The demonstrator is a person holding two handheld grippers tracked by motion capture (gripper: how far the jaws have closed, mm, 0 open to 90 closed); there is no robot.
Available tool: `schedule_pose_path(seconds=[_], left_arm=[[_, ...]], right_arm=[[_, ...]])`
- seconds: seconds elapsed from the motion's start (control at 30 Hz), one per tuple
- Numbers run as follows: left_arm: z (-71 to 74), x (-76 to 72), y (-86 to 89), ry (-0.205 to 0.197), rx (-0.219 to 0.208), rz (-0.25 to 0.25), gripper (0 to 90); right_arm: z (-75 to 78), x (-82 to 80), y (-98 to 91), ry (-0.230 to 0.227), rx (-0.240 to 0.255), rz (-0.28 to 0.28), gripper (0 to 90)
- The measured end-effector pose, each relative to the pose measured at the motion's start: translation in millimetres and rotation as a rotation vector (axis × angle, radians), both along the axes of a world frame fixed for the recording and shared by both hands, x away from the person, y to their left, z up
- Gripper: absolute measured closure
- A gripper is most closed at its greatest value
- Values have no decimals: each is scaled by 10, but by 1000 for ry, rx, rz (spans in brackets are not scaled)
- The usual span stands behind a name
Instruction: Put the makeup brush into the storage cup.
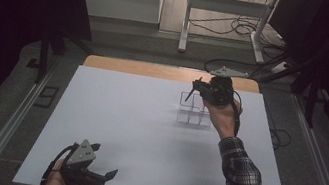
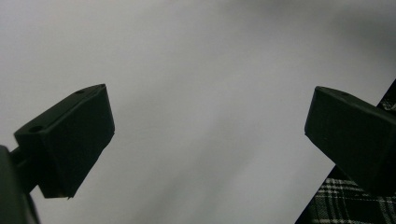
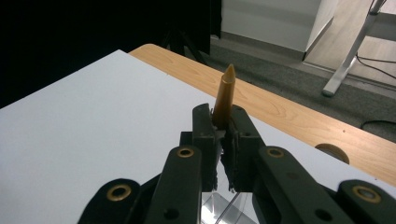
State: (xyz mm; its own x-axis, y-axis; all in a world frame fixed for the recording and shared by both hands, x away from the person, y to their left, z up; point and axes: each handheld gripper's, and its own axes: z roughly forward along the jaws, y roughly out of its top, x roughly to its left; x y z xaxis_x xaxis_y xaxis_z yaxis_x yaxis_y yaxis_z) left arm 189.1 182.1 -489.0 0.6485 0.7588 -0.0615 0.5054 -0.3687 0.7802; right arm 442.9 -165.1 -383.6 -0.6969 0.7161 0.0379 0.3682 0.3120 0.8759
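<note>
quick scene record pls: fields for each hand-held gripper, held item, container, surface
left hand-held gripper: open, nothing between jaws, low over near edge of the sheet
right hand-held gripper: shut on pencil, above the box
pencil: tan, pointed tip sticks out past the jaws
clear divided box: on sheet, contents cannot tell
white sheet: covers wooden table

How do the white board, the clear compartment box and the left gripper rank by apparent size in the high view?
1. white board
2. left gripper, nearer the camera, so unsure against the box
3. clear compartment box, partly hidden by the right hand
</note>
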Motion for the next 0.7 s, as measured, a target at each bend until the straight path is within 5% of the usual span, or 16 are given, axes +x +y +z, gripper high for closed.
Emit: schedule_pose_path(seconds=[0.7], left_arm=[[-7, 4, -2, 5, 12, -4, 20]], right_arm=[[-241, 71, 89, 19, -31, -11, 831]])
